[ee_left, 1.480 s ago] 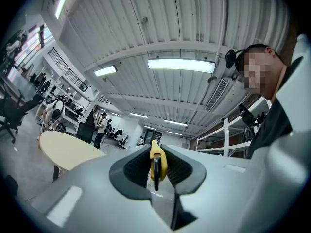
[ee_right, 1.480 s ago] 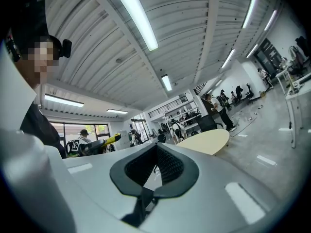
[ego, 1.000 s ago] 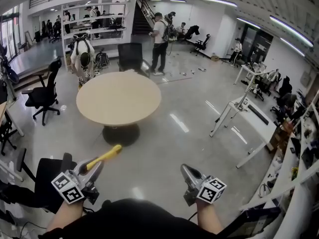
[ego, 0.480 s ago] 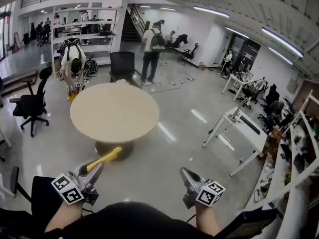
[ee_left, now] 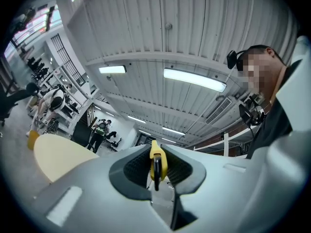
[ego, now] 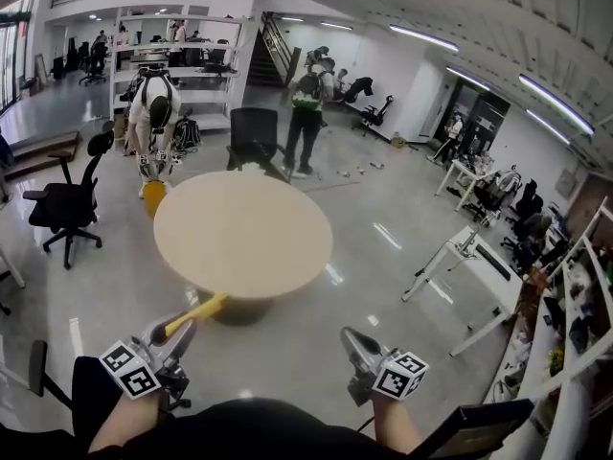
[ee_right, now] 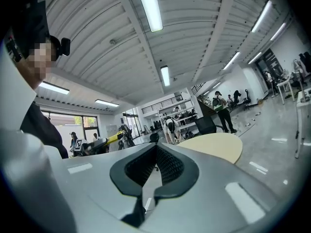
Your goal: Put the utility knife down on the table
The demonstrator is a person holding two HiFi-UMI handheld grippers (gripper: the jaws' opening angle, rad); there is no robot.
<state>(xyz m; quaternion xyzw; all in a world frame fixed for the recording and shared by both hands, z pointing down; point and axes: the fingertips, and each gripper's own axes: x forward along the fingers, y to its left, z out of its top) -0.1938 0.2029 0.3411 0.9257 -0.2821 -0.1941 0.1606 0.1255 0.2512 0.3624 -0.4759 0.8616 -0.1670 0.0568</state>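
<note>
L gripper [ego: 180, 328], at 7 o'clock in head view, pinches the utility knife [ego: 197, 311] btwn its jaws. The yellow handle sticks out twd 2 o'clock, in the air over the floor, just short of the round table [ego: 244, 233]. That table stands at 12 o'clock, ahead of both grippers. R gripper [ego: 353, 339], at 5 o'clock, has its jaws pressed together w/ nothing btwn them. A black office chair [ego: 67, 204] stands at 9 o'clock of the table.
</note>
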